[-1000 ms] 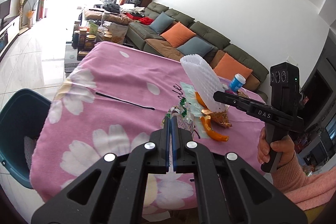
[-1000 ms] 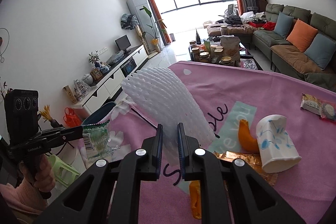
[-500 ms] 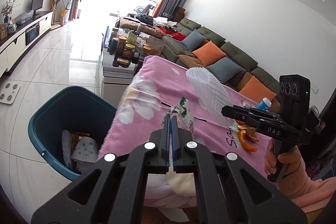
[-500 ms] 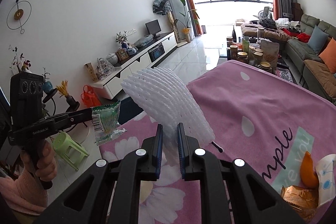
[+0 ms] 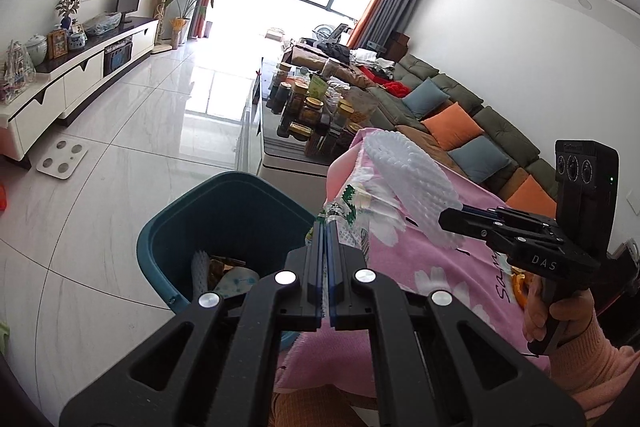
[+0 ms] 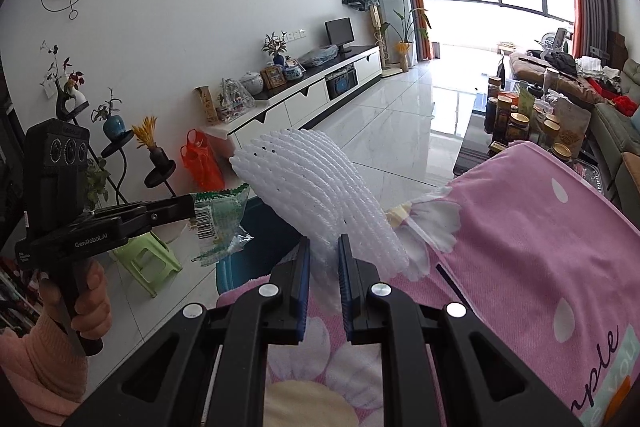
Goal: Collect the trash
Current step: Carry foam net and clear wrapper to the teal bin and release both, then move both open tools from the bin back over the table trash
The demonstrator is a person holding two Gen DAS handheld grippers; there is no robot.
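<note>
Both tongs were found loaded. The left gripper (image 5: 325, 227) was seen clamped tight, jaws nearly meeting, on a crumpled clear plastic wrapper with green and white print (image 5: 343, 205); from the right wrist view the same wrapper (image 6: 218, 217) was observed hanging from the tips, barcode visible. The right gripper (image 6: 323, 247) was seen held narrow on the lower edge of a white foam fruit net sleeve (image 6: 316, 187), the sleeve fanning up and left past the jaws. In the left wrist view the sleeve (image 5: 408, 183) was noted above the corner of the table covered in a pink flowered cloth (image 5: 436, 259).

A round teal plastic bin (image 5: 168, 239) was recorded on the pale tiled floor, just beside the table edge, with trash already lying in it. The wrapper was placed near the bin's rim, toward the table side. Orange peel (image 5: 520, 281) was glimpsed on the cloth behind the right gripper.
</note>
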